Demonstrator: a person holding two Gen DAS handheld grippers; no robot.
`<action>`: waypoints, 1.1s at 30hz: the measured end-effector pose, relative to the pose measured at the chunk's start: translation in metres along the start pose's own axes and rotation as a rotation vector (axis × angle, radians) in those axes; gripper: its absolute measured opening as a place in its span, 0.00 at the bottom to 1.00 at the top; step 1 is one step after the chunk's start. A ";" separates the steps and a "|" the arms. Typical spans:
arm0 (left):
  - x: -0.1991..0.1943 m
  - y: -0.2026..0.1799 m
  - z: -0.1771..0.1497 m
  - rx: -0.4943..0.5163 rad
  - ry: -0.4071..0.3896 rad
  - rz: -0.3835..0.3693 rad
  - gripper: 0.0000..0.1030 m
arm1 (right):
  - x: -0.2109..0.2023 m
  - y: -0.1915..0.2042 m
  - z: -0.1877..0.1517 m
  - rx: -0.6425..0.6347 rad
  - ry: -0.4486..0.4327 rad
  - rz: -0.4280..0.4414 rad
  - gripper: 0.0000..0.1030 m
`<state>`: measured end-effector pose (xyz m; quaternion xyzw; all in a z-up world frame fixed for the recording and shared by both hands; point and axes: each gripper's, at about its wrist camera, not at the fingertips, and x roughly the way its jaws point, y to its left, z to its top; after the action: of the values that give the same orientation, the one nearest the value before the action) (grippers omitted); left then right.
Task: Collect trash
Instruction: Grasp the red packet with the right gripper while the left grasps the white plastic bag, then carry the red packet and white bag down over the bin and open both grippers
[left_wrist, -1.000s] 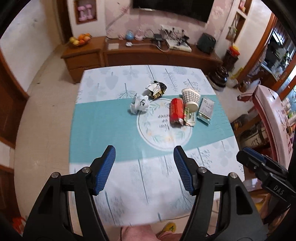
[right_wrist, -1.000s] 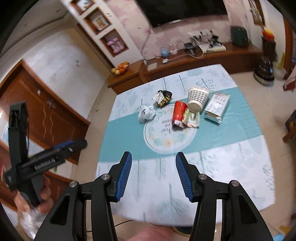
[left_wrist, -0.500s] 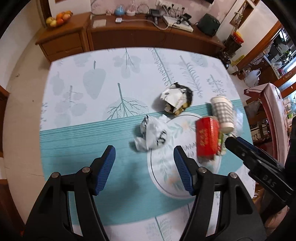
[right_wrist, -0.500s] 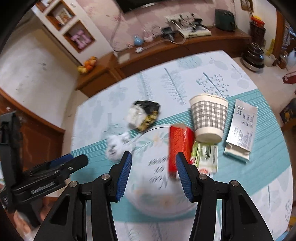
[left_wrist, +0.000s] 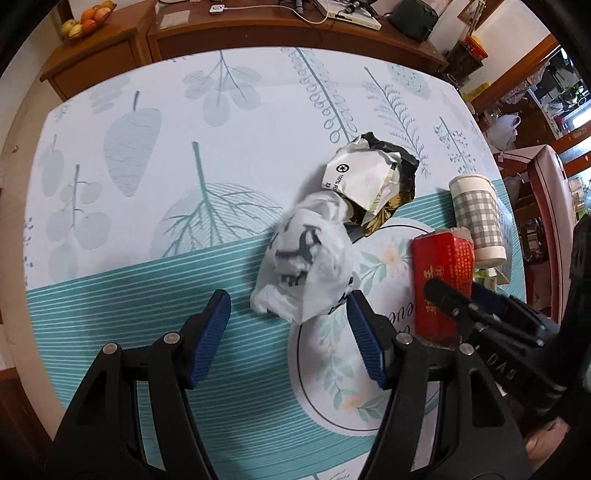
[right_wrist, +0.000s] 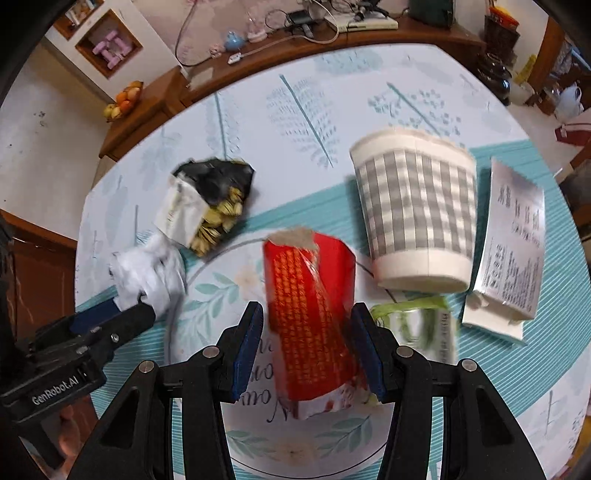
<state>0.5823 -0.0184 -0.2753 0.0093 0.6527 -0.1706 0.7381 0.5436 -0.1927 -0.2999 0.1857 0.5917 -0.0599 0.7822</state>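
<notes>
A crumpled white plastic bag (left_wrist: 310, 266) lies on the tablecloth, its near end between the open fingers of my left gripper (left_wrist: 288, 332). A torn red carton (right_wrist: 314, 314) lies between the open fingers of my right gripper (right_wrist: 306, 347); it also shows in the left wrist view (left_wrist: 441, 280). A crumpled black-and-white snack wrapper (left_wrist: 373, 181) lies just behind the bag. A grey checked paper cup (right_wrist: 417, 210) lies on its side right of the carton. A green wrapper (right_wrist: 417, 328) and a silver pouch (right_wrist: 509, 243) lie further right.
The table has a leaf-print white and teal cloth (left_wrist: 147, 184) with a round printed mat (left_wrist: 332, 373). A wooden sideboard (left_wrist: 258, 26) with cables and a fruit bowl (left_wrist: 85, 20) stands behind. A pink chair (left_wrist: 543, 192) stands at the right.
Both grippers have come down and forward towards the table. The left now straddles the white bag's near end, and the right now straddles the red carton. Both stay open.
</notes>
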 end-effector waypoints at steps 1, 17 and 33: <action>0.002 0.000 0.001 -0.003 0.003 -0.003 0.61 | 0.004 0.000 -0.001 -0.001 0.007 -0.003 0.49; -0.020 0.001 -0.012 -0.037 -0.037 -0.072 0.32 | -0.029 0.028 -0.030 -0.066 -0.082 0.116 0.42; -0.148 -0.046 -0.141 -0.020 -0.132 -0.054 0.32 | -0.163 0.003 -0.130 -0.040 -0.160 0.341 0.42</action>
<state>0.4213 0.0074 -0.1436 -0.0270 0.6043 -0.1842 0.7747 0.3793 -0.1632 -0.1752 0.2622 0.4889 0.0707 0.8290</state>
